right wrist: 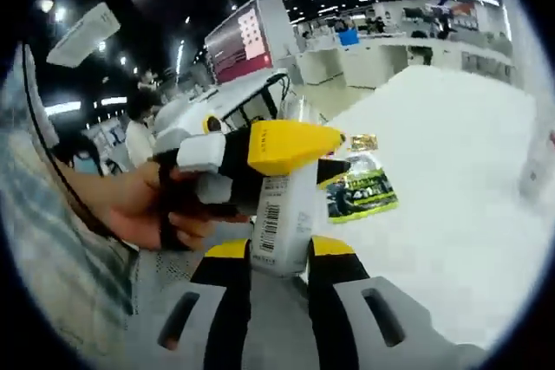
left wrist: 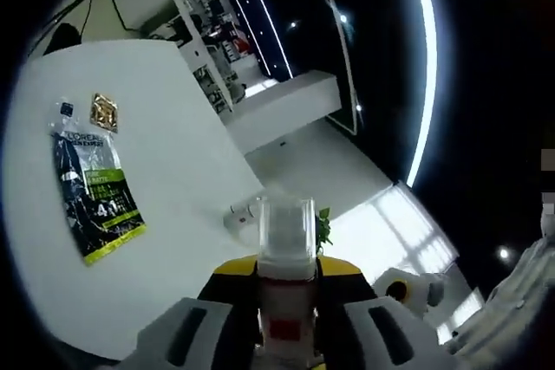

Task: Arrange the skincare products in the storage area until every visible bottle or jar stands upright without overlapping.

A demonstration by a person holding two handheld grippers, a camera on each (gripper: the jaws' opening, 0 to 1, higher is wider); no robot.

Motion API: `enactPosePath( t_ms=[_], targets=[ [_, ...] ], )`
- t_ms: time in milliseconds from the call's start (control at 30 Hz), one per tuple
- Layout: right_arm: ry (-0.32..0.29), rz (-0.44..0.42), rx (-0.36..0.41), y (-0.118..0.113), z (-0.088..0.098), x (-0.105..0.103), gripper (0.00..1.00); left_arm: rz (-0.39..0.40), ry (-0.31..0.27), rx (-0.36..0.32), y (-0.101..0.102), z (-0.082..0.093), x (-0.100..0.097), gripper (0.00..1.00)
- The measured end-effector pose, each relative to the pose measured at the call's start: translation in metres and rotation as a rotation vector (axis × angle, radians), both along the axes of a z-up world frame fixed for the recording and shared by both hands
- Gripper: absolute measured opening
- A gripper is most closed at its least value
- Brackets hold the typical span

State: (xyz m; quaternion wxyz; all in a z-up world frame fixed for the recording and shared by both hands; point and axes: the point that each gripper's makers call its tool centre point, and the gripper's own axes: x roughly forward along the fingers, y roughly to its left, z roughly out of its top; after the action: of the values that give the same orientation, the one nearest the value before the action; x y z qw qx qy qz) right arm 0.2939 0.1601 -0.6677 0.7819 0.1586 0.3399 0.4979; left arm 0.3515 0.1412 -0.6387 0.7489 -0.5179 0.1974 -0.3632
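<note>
A white bottle (left wrist: 286, 253) with a clear cap and a red label stands between my left gripper's (left wrist: 286, 279) yellow-tipped jaws, which are shut on it. In the right gripper view the same bottle (right wrist: 282, 214) shows a barcode on its side. My right gripper (right wrist: 282, 253) closes on its lower end, while the left gripper (right wrist: 277, 149), held by a hand (right wrist: 130, 205), clamps it higher up. A green and black sachet (left wrist: 95, 192) (right wrist: 360, 192) and a small gold sachet (left wrist: 104, 112) (right wrist: 362, 142) lie flat on the white table (left wrist: 173, 127) (right wrist: 451, 171).
A clear bottle (right wrist: 538, 162) stands on the table at the right rim of the right gripper view. A small white item (left wrist: 243, 212) lies near the table's edge. Beyond the edge are floor, white counters (left wrist: 286, 106) and shelving. A checked sleeve (right wrist: 52, 240) shows at the left.
</note>
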Motion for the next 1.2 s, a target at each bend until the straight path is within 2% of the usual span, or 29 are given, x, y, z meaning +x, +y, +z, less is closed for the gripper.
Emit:
enactPosePath(
  t_ms=[33,67,100,133,233,267,300,333,567,733,867,900,967,1133,1200],
  targets=[
    [0.111,-0.014,0.129,0.000,0.010,-0.002,0.22,-0.007,-0.005,-0.036,-0.001,0.005,0.000,0.24],
    [0.168,-0.021,0.202,-0.002,0.017,-0.003,0.22,-0.033,-0.007,-0.095,-0.004,0.012,-0.003,0.26],
    [0.198,-0.021,0.269,-0.003,0.023,-0.003,0.22,-0.044,-0.014,-0.131,-0.006,0.018,-0.004,0.27],
    [0.286,-0.001,0.348,-0.005,0.030,-0.009,0.22,-0.066,-0.024,-0.164,-0.008,0.023,-0.007,0.28],
    [0.381,0.062,0.507,-0.008,0.052,-0.017,0.22,-0.126,-0.058,-0.266,-0.013,0.041,-0.016,0.28],
    [0.389,0.075,0.554,-0.007,0.060,-0.017,0.22,-0.127,-0.069,-0.291,-0.013,0.046,-0.017,0.28],
    [0.398,0.088,0.562,-0.007,0.061,-0.018,0.22,-0.142,-0.075,-0.318,-0.012,0.051,-0.020,0.28],
    [0.428,0.117,0.601,-0.006,0.067,-0.022,0.22,-0.157,-0.073,-0.336,-0.012,0.053,-0.022,0.27],
    [0.500,0.206,0.656,-0.001,0.072,-0.033,0.22,-0.215,-0.067,-0.328,-0.020,0.054,-0.030,0.28],
    [0.559,0.276,0.655,-0.005,0.074,-0.039,0.22,-0.280,-0.051,-0.310,-0.031,0.050,-0.037,0.31],
    [0.564,0.336,0.592,-0.010,0.069,-0.046,0.21,-0.334,-0.030,-0.293,-0.040,0.046,-0.043,0.32],
    [0.568,0.373,0.557,-0.011,0.067,-0.051,0.21,-0.350,-0.023,-0.292,-0.041,0.045,-0.046,0.32],
    [0.542,0.391,0.500,-0.013,0.060,-0.052,0.21,-0.398,0.005,-0.292,-0.045,0.042,-0.052,0.30],
    [0.506,0.499,0.350,-0.021,0.051,-0.056,0.21,-0.419,0.003,-0.260,-0.049,0.036,-0.055,0.28],
    [0.511,0.537,0.319,-0.022,0.051,-0.056,0.21,-0.422,0.001,-0.258,-0.050,0.036,-0.055,0.28]
  ],
)
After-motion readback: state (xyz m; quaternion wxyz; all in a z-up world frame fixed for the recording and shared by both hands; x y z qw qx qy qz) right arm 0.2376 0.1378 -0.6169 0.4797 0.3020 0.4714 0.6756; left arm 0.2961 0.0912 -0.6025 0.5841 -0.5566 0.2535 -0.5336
